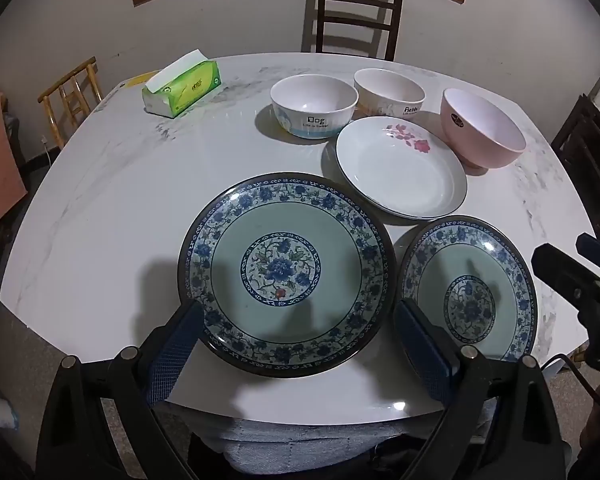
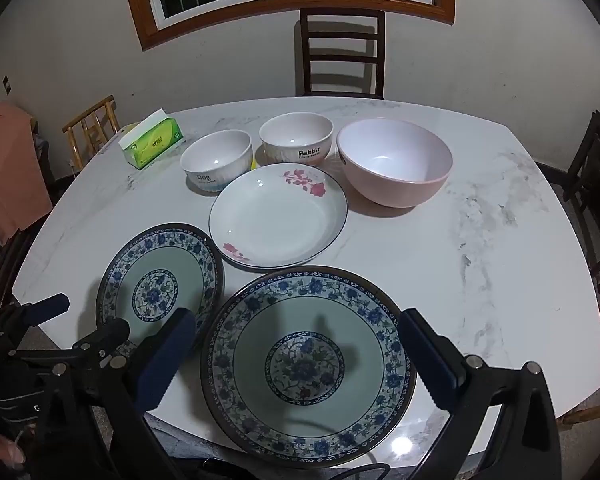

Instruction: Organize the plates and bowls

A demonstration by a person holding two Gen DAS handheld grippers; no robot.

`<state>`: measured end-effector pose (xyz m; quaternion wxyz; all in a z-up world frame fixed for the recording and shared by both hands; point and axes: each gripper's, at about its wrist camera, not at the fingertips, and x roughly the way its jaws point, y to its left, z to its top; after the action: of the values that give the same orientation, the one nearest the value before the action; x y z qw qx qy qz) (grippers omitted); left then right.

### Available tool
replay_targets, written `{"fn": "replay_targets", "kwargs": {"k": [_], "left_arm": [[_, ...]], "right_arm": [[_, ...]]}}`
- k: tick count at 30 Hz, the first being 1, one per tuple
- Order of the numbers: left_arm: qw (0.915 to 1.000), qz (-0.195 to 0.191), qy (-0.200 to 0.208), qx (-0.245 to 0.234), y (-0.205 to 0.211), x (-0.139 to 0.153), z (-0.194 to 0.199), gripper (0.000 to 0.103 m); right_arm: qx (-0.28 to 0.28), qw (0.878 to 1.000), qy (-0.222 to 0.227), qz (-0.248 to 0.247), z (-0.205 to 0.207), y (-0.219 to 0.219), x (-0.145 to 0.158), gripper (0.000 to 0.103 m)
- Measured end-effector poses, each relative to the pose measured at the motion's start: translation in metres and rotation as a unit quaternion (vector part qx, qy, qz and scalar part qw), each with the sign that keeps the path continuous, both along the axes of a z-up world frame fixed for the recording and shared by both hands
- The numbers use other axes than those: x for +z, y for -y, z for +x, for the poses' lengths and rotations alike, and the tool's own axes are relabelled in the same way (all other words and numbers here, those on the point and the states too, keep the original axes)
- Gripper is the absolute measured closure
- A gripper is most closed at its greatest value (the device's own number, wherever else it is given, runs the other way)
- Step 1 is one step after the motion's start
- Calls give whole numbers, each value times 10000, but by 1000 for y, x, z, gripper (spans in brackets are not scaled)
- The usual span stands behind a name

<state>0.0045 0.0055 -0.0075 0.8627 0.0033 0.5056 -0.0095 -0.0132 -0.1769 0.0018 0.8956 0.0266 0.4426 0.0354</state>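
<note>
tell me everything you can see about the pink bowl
The pink bowl is the largest of the three bowls: matte pink outside, pale glossy inside, probably plastic, with a small dark logo on its wall. It stands upright and empty at the far right of the table, beside the Rabbit bowl. No gripper touches it.

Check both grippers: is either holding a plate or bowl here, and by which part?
Nothing is held. The left gripper and right gripper have open jaws, each hovering above a blue-patterned plate on the table.
</note>
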Motion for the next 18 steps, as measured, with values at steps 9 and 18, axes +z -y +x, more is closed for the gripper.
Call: {"fn": "replay_targets", "kwargs": {"k": [9, 18], "left_arm": [[10000, 19, 15, 3, 2, 2, -1, 8], [10000, 22, 10, 4, 2, 2, -1, 8]], "right_arm": [[-13, 10000, -23, 30, 0, -1, -2, 0], [10, 10000, -66, 27, 0, 0, -6, 0]]}}
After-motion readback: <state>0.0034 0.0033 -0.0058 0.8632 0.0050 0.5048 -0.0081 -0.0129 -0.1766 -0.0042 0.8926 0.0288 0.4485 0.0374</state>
